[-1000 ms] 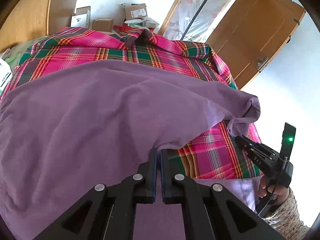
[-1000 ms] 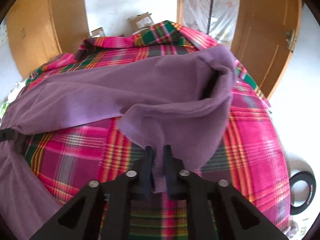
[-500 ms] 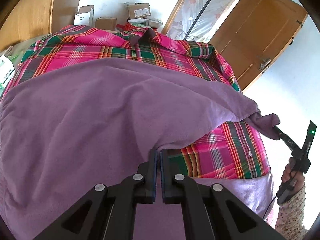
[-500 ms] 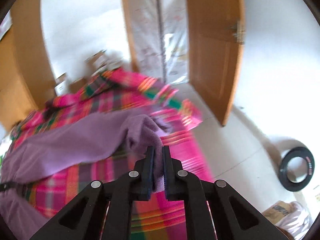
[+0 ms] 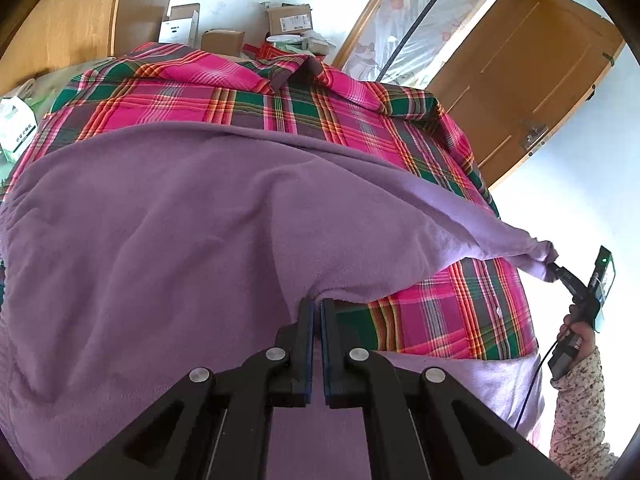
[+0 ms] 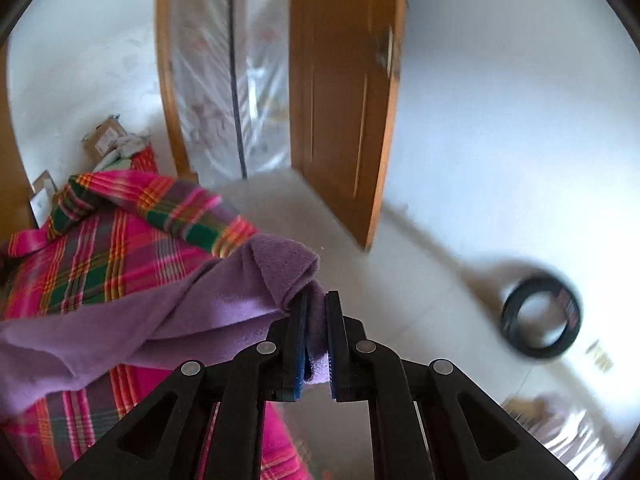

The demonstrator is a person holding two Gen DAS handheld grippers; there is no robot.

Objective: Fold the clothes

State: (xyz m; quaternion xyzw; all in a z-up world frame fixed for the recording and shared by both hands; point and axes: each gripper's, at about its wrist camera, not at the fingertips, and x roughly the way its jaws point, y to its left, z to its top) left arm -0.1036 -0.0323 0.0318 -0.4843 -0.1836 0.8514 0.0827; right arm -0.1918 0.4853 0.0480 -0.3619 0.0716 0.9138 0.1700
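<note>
Right wrist: right tool (image 6: 316, 312) and left tool (image 5: 317, 308) each clamp purple garment (image 5: 180, 240).

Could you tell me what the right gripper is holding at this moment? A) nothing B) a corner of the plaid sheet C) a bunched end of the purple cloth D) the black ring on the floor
C: the right gripper is shut on a bunched end of the purple cloth, stretched out past the plaid sheet.
</note>
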